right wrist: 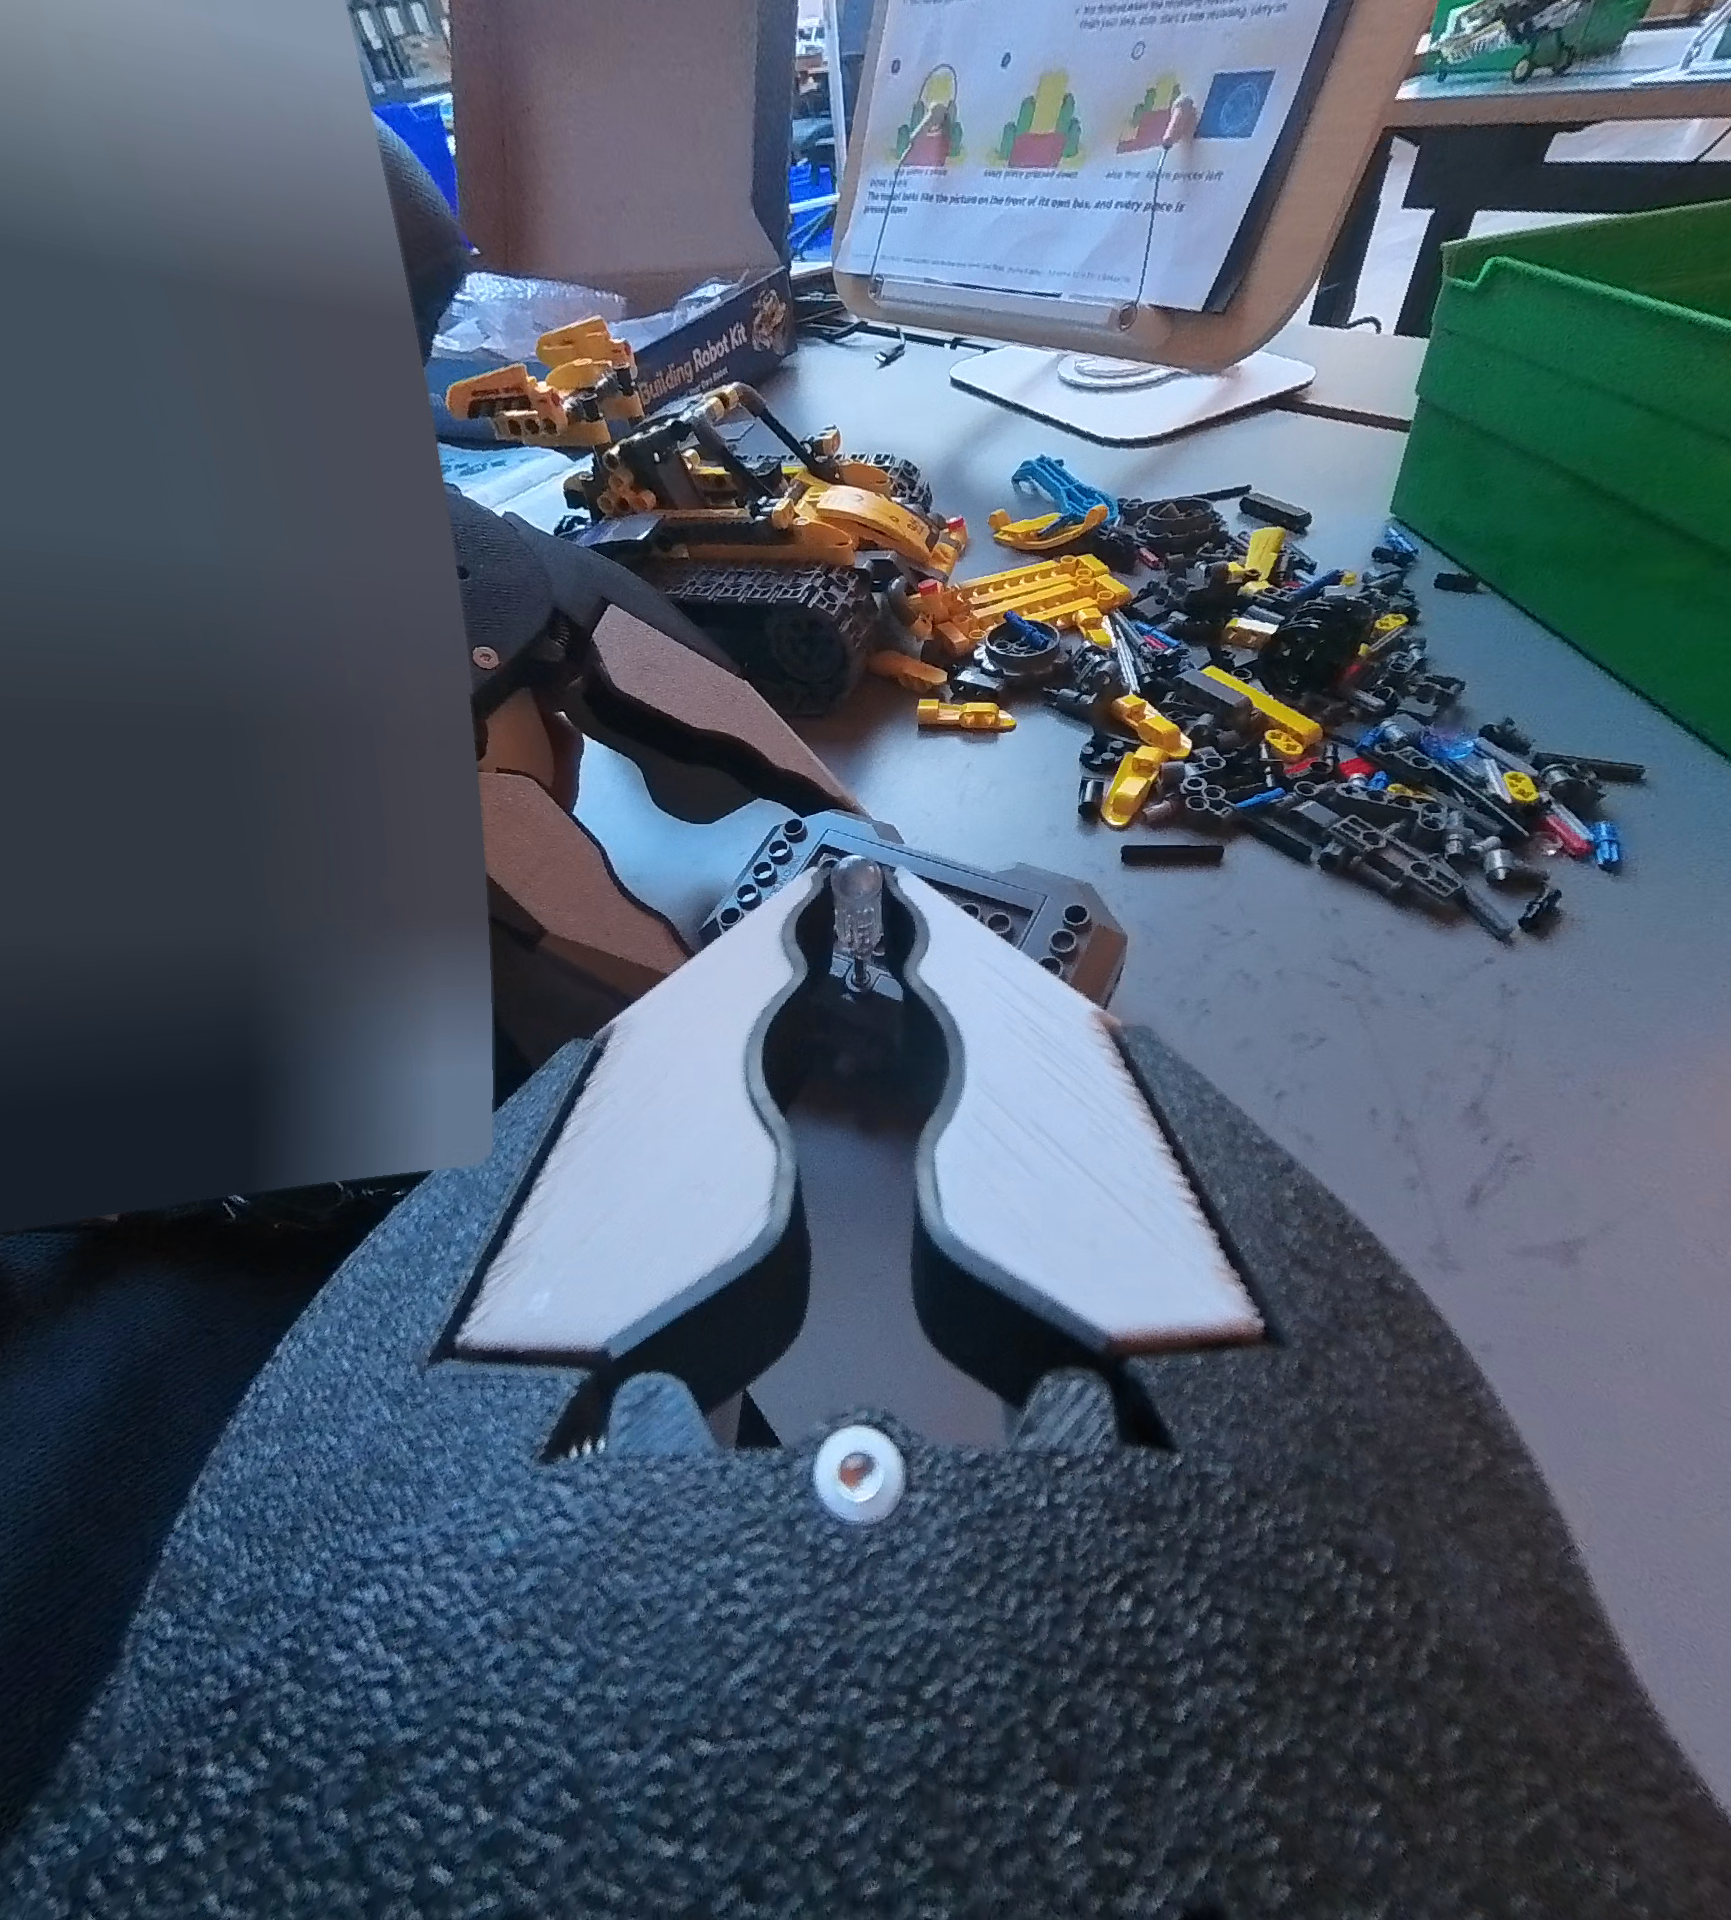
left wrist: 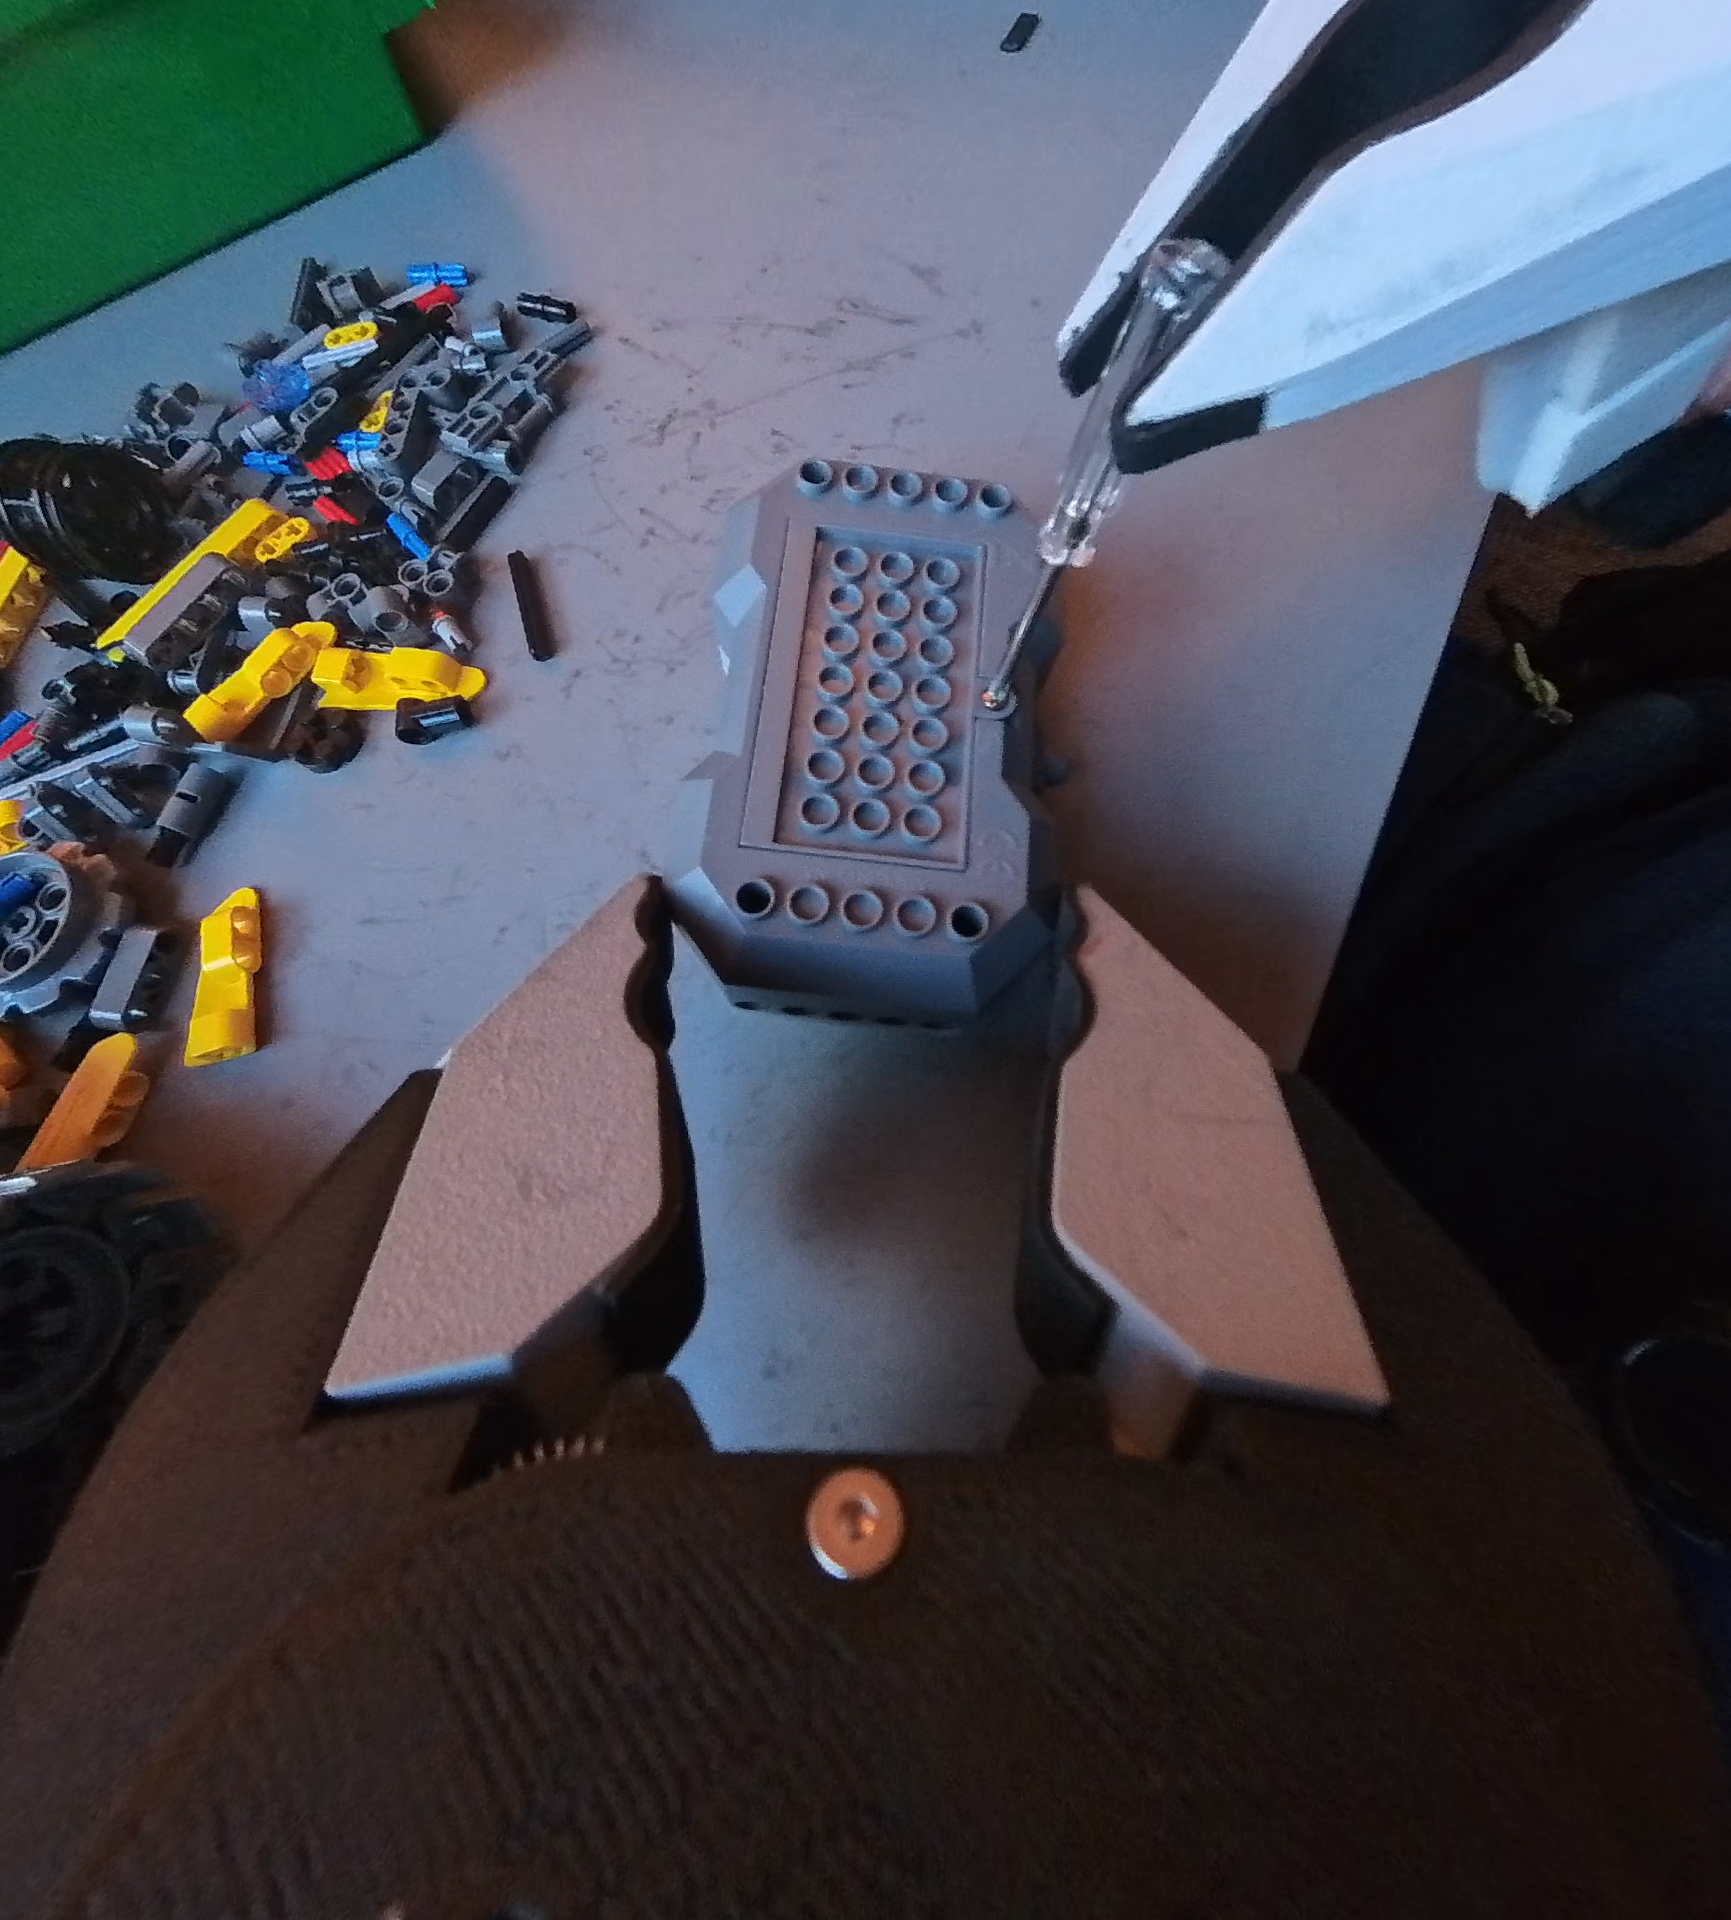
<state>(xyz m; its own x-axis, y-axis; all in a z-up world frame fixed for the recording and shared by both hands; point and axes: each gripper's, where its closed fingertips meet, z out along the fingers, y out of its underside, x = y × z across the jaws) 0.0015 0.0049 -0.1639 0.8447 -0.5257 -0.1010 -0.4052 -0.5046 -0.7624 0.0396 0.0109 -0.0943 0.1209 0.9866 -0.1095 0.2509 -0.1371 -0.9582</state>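
1. A grey studded block is gripped at its near end between the fingers of the left gripper; the fingers are spread to the block's width, one against each side. The block is held near the right edge of the counter.
2. A screwdriver with a clear handle is clamped by the right gripper, whose fingers are closed narrowly on the handle.
3. The screwdriver is tilted, and its metal tip is set against the right edge of the block's top face, about midway along its length.
4. In the right wrist view the clear handle is seen standing up between the tips of the right gripper, with the block just beyond and below them. The left gripper shows to the left of it.
5. A heap of loose parts in yellow, black, grey, blue and red is spread on the counter to the left of the block, well apart from it.
6. A single black rod lies between the heap and the block.
7. A partly built yellow and black tracked vehicle stands on the counter beyond the left gripper, beside the heap.
8. A green bin is placed at the far side of the heap.
9. A stand holding a printed sheet and an open cardboard box are seen at the back of the counter.
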